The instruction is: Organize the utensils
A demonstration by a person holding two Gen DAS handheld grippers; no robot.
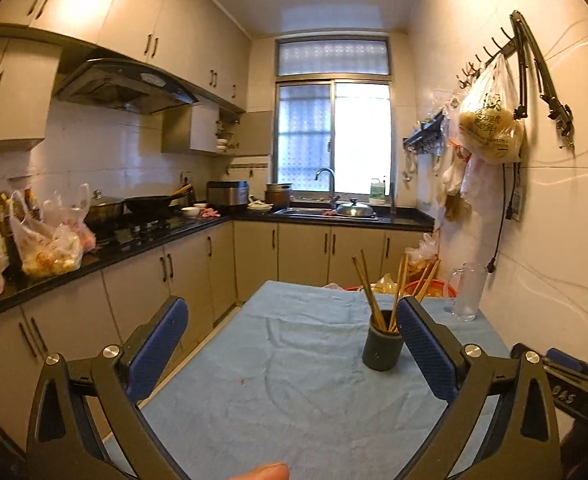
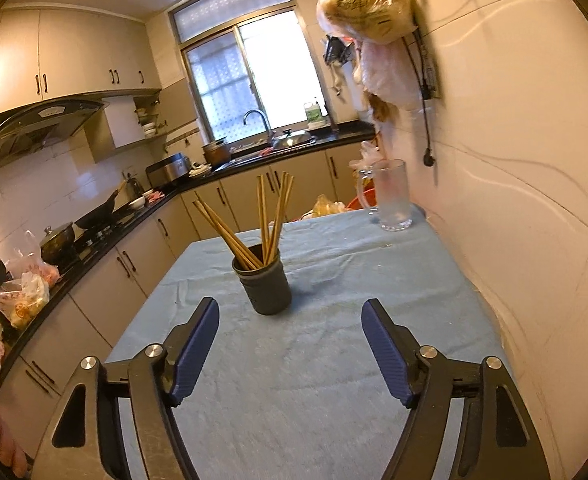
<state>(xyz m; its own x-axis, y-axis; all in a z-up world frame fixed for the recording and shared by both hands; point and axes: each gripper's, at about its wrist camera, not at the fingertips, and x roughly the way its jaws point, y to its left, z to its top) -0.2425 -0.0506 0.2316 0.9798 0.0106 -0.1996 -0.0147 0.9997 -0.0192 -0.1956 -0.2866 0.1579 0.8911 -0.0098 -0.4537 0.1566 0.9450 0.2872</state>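
We see the chopsticks [image 2: 254,224] standing tips-down in the dark cup [image 2: 264,282] mid-table [image 2: 334,360], long axes near upright, tops fanning left and right. Left gripper [image 1: 292,340] and right gripper [image 2: 290,344] both gape wide, holding nothing.

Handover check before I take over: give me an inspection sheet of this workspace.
Surface: table under a wrinkled light blue cloth.
Job's things: wooden chopsticks standing in a dark holder cup.
Clutter: empty glass mug at the far corner by the wall.
Grippers: left gripper and right gripper both open, holding nothing.
Cables: black cord with plug hanging on the wall.
Surroundings: counter with pots and bags, sink under the window.
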